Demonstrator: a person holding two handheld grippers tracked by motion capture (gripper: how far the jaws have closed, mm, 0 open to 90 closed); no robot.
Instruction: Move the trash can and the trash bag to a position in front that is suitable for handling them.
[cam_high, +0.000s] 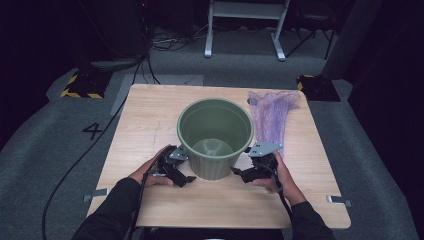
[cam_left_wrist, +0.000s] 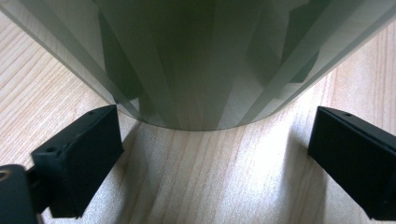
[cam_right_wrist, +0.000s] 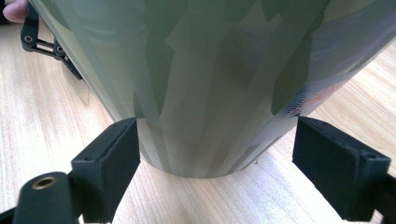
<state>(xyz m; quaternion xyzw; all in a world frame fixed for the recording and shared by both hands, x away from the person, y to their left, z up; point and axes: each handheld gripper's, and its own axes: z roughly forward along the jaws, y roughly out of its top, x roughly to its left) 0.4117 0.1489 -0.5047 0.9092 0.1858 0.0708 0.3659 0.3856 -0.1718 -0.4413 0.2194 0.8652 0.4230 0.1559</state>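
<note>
We have a round green plastic bucket (cam_high: 215, 137) standing upright near the middle of the pale wooden table (cam_high: 150, 115), empty, its glossy tapered wall faceted by reflections. We judge the step in hand to be positioning both tools at the bucket's base for a two-sided hold. The left gripper (cam_high: 181, 176) sits low at the bucket's left side, jaws apart with the curved wall between them, not quite touching. The right gripper (cam_high: 244, 173) mirrors it on the bucket's right, jaws also spread, one pad just beside the wall. Next we should close evenly on the slippery wall. A thin, crinkled purple plastic bag (cam_high: 272, 112) lies flat right of the bucket.
</note>
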